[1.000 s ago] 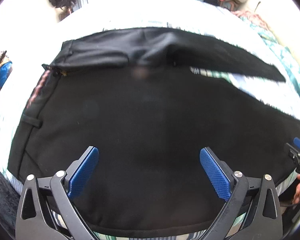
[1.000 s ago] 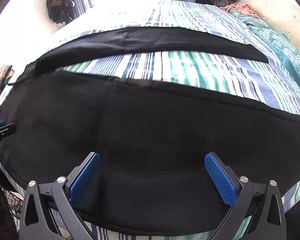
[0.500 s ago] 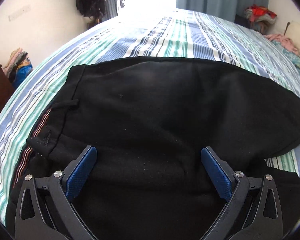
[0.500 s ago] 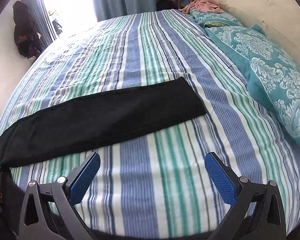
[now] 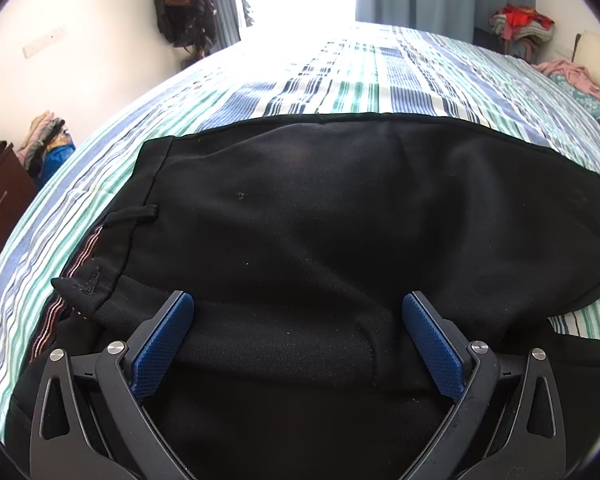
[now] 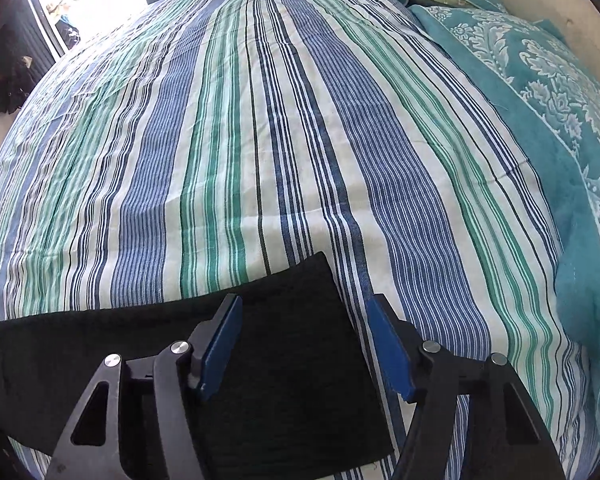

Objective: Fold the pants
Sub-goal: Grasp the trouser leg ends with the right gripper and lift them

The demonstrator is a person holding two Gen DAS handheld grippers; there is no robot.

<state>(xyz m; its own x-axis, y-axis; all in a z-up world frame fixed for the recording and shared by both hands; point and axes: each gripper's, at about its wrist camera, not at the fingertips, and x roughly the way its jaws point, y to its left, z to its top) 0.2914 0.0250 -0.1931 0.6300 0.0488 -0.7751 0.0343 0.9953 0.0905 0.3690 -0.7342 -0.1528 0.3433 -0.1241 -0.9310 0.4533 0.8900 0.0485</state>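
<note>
Black pants [image 5: 340, 220] lie on the striped bedsheet [image 5: 340, 80], waistband and belt loop to the left, one layer folded over another. My left gripper [image 5: 297, 298] hovers wide open over the seat of the pants, nothing pressed between its blue pads [image 5: 164, 344]. In the right wrist view the hem end of a black pant leg [image 6: 292, 360] lies flat on the sheet [image 6: 260, 140]. My right gripper [image 6: 304, 302] straddles that hem, its jaws closing. The hem edge is between the pads [image 6: 220, 344], which do not press on it.
Teal patterned pillows [image 6: 560, 120] line the right side of the bed. A dark wooden cabinet [image 5: 0, 200] and a clothes pile [image 5: 48, 136] stand at the left. A dark bag [image 5: 184, 8] hangs on the far wall. Bare striped sheet stretches beyond the pants.
The right gripper swept right along the pant leg to its hem end, and its jaws narrowed. The left gripper shifted to the waist end, then stayed nearly still, still open.
</note>
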